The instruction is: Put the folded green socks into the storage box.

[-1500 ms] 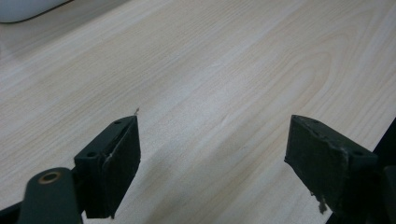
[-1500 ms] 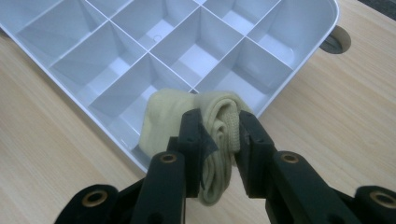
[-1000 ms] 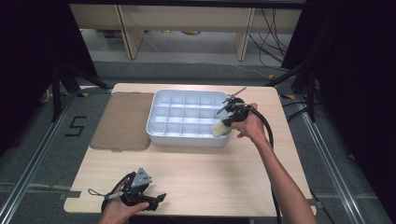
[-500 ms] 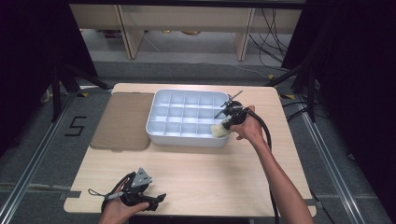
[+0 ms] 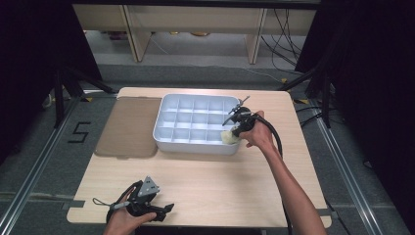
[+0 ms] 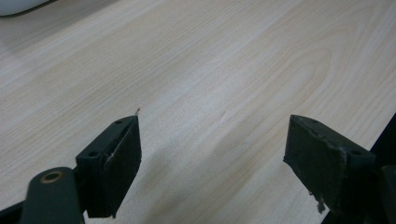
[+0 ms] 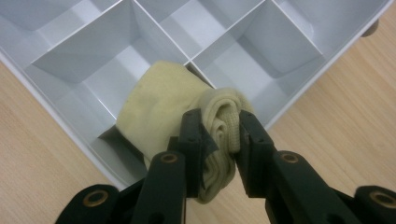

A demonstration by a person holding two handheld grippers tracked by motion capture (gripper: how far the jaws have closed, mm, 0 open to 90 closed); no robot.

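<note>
My right gripper (image 7: 219,128) (image 5: 234,131) is shut on a rolled pale yellow cloth (image 7: 175,109) (image 5: 228,137). It holds the cloth over the front right corner compartment of a white divided tray (image 5: 169,123) (image 7: 84,58), the roll's lower end dipping into that compartment. Several other compartments in sight hold nothing. My left gripper (image 6: 212,149) (image 5: 161,210) rests low over the bare wooden table (image 5: 215,176) near its front left edge. Its jaws stand wide open with nothing between them.
A flat brown lid-like board (image 5: 128,126) lies to the left of the tray. A black cable (image 5: 274,134) trails from the right gripper along the forearm. The table's front edge (image 5: 195,226) runs close to the left hand.
The right gripper has lowered the cloth a little toward the tray's front right corner. The left gripper has not moved.
</note>
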